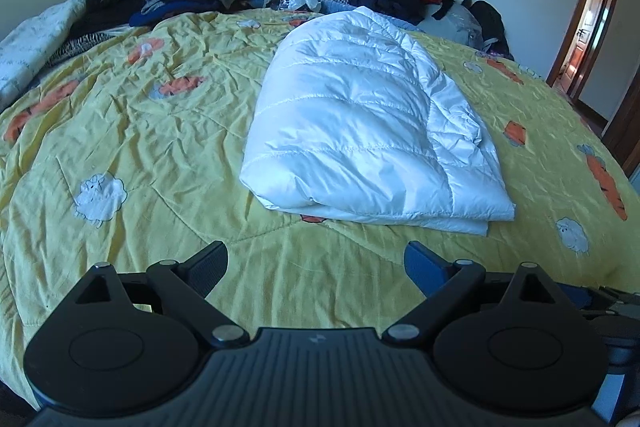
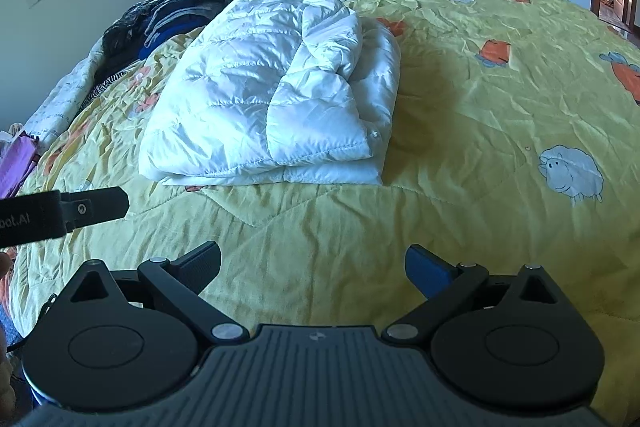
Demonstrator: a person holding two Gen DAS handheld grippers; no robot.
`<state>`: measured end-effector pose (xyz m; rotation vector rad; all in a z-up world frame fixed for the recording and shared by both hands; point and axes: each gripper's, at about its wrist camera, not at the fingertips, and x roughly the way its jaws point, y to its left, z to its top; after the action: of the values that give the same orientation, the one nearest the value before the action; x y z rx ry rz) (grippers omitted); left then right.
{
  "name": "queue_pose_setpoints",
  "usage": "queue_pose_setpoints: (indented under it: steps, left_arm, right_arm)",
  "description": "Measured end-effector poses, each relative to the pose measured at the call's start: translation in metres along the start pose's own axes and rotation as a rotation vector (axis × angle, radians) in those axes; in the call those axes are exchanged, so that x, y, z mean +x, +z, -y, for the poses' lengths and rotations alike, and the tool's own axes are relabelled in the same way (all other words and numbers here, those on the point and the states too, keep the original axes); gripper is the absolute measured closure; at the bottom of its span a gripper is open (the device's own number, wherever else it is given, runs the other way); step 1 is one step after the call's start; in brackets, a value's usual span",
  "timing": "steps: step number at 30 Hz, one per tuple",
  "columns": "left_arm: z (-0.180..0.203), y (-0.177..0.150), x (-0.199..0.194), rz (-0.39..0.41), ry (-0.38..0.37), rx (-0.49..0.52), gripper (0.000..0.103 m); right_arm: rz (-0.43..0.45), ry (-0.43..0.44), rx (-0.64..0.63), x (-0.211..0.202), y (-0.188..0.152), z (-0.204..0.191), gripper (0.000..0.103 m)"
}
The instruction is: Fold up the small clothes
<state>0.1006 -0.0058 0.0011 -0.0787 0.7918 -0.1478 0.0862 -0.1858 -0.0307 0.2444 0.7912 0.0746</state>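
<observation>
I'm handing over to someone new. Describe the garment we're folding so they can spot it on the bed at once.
Start from the yellow quilt with sheep and carrot patches covering the bed. On it, ahead of both open grippers, lies the white puffer jacket, folded into a rough rectangle. It is the only white, shiny, quilted piece; the other clothes are dark or red and are heaped beyond the quilt's far edge.

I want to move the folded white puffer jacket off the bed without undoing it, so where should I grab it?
Grip the white puffer jacket at its near stacked edge, coming low from the front with the open right hand-held gripper. All layers meet there, so one pinch would likely hold the fold together.
</observation>
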Motion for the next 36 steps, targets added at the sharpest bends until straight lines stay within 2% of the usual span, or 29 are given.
queue_pose_setpoints:
  steps: [16,25,30,33,36]
  left_arm:
    - [-0.003,0.001,0.007,-0.017,0.006,-0.007,0.007]
    - [-0.014,0.0,0.023,-0.114,-0.003,-0.077,0.003]
    - [-0.017,0.0,0.024,-0.107,-0.018,-0.088,0.003]
    - [-0.012,0.001,0.027,-0.116,-0.011,-0.052,0.0]
    - [-0.006,-0.003,0.02,-0.054,0.049,-0.007,0.0]
  right_arm:
    - [-0.018,-0.002,0.002,0.006,-0.001,0.001,0.002]
    - [-0.025,0.001,0.001,0.009,-0.002,0.001,0.002]
    - [-0.032,0.004,-0.003,0.01,-0.004,-0.001,0.002]
    - [-0.031,0.004,-0.003,0.009,-0.004,-0.002,0.002]
    - [-0.03,0.003,0.002,0.01,-0.004,-0.001,0.002]
